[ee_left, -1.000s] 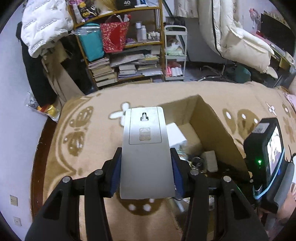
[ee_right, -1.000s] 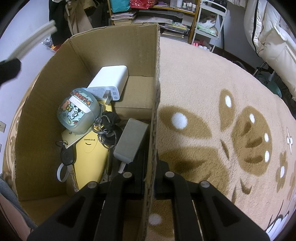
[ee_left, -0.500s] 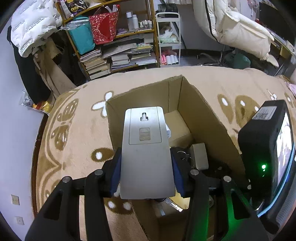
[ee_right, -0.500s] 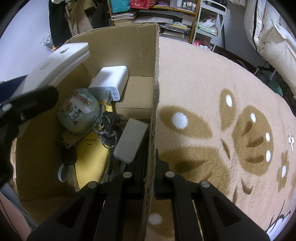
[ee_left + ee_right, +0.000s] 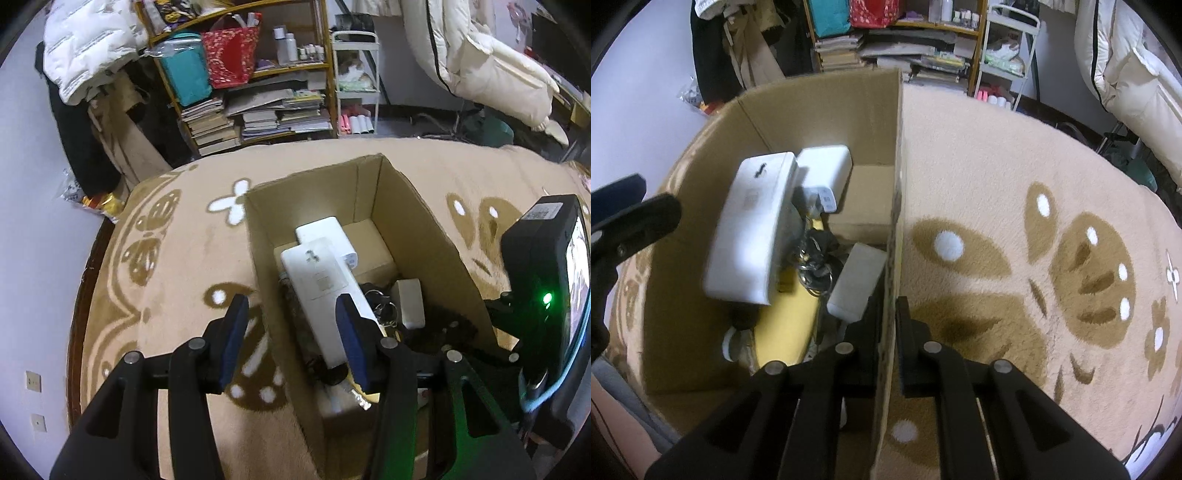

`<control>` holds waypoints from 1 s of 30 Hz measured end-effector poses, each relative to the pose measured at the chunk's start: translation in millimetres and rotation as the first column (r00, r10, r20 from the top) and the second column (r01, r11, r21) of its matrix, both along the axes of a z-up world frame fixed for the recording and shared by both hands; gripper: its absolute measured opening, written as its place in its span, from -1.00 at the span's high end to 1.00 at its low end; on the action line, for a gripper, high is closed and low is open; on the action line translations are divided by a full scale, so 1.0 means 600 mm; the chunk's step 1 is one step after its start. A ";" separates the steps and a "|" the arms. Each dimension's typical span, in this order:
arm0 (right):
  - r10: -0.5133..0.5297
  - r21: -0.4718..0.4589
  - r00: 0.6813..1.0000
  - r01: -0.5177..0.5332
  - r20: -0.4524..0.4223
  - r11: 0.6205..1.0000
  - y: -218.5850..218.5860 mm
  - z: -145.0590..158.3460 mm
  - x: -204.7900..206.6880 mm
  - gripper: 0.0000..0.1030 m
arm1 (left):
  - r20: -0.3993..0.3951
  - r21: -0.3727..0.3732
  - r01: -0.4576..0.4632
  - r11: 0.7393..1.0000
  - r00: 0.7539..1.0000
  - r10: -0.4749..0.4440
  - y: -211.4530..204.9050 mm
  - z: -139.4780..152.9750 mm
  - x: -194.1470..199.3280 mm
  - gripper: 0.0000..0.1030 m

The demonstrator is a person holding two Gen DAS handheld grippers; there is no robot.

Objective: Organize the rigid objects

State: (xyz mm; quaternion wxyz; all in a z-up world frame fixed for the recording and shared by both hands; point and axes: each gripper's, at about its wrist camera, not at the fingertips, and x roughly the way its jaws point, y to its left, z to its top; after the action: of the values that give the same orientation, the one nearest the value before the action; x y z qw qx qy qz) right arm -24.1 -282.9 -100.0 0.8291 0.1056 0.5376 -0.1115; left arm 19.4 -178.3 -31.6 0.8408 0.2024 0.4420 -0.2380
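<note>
Cardboard box wall pinched by right gripper — left gripper empty.

A brown cardboard box is sitting on a tan rug showing darker-brown paw shapes and white dots. Inside are lying a white rectangular device, a white power bank and a yellow item.

Dim, even indoor light with soft shadows. Fisheye bends the edges into dark corners. The white device shows motion blur.
</note>
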 end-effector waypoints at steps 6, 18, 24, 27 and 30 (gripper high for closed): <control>0.014 -0.011 0.998 -0.014 0.058 1.000 0.008 0.036 -0.023 0.78 | 0.042 -0.013 -0.040 0.999 0.998 0.041 0.038 0.032 -0.015 -0.07; 0.036 -0.076 0.964 -0.017 0.265 0.997 0.030 0.148 -0.082 -0.46 | 0.109 -0.063 -0.101 0.993 0.988 0.108 0.119 0.094 -0.057 -0.62; 0.047 -0.087 0.943 -0.020 0.330 0.996 0.054 0.182 -0.112 -0.87 | 0.156 -0.138 -0.134 0.981 0.975 0.155 0.160 0.129 -0.083 -0.96; 0.048 -0.101 0.929 -0.011 0.368 0.995 0.067 0.198 -0.127 -0.99 | 0.169 -0.151 -0.146 0.978 0.971 0.171 0.179 0.139 -0.095 -0.97; 0.039 -0.113 0.913 0.008 0.405 0.994 0.076 0.215 -0.143 -1.00 | 0.183 -0.180 -0.149 0.972 0.966 0.182 0.200 0.148 -0.109 -0.98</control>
State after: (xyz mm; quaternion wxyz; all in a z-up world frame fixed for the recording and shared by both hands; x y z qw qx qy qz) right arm -109.7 -237.2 28.7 0.9282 0.0756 0.3471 -0.1104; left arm -45.8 -58.0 56.9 0.9115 0.1174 0.3501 -0.1811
